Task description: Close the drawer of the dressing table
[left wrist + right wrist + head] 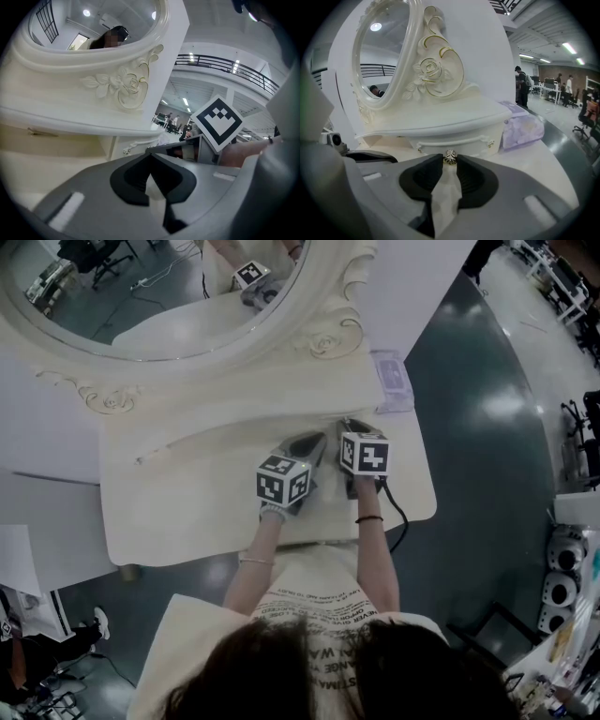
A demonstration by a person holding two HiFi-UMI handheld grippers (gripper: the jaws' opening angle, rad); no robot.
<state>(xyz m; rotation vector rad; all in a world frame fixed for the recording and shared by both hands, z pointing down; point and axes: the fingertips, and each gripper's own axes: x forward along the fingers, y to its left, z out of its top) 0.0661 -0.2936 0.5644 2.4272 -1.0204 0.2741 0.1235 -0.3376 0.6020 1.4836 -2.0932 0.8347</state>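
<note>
**Progress.** One cream-white carved dressing desk (187, 512) carries one large oval mirror (141, 296) in a scrolled rose frame at its back. The task's thing is one small white drawer (454, 140) with curved raised trim. It is tucked under the low shelf below the mirror, at the centre-back of the desk top. From the right gripper view its front sits close beneath the shelf overhang, and no dark gap shows around it. I judge the closing mostly or wholly done, though flushness cannot be confirmed from these angles. What is probably left is a last seating push if any travel remains, then releasing the knob and backing off.

**Counts, large to small.**
- One person at the desk's front edge, in a cream printed garment, both forearms reaching in.
- Two grey hand-held grippers, side by side before the drawer.
  - The right gripper (450, 166) points at the drawer front, and its dark fingers (429, 173) pinch the knob at their tips.
  - The left gripper (150, 161) is just beside it, with its fingers (133, 180) pressed together at the tips and nothing between them.
- Two black-and-white marker cubes (283, 480) (364, 454), one per gripper. A third cube up in the mirror is only a reflection.
- One lilac soft tissue pack (392, 381), on the desk's right rear corner and well clear of the drawer.
- One small round gold-and-silver metal knob (450, 158), at the middle of the drawer front.
</note>
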